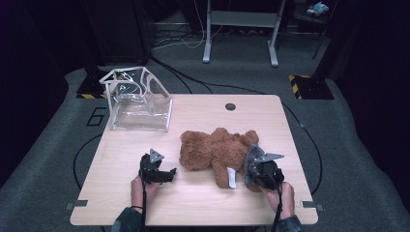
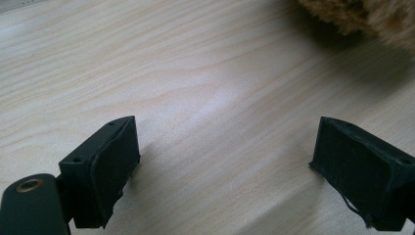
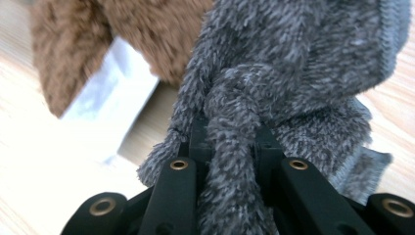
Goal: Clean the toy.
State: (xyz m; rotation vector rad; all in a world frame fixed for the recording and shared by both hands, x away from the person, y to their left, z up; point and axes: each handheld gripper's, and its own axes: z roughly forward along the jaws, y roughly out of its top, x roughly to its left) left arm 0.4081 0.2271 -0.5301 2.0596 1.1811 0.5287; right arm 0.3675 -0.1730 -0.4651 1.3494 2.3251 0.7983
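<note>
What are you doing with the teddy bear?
A person at a wooden table holds a hand-held gripper in each hand. The right hand-held gripper is shut on a grey fuzzy cloth beside the brown teddy bear, which lies on the table. The left hand-held gripper rests open over bare wood, holding nothing. A clear plastic bag stands at the far left corner.

Black claws (image 1: 170, 173) with brass rivets; grey triangular plates; camouflage sleeves (image 1: 126, 220)
</note>
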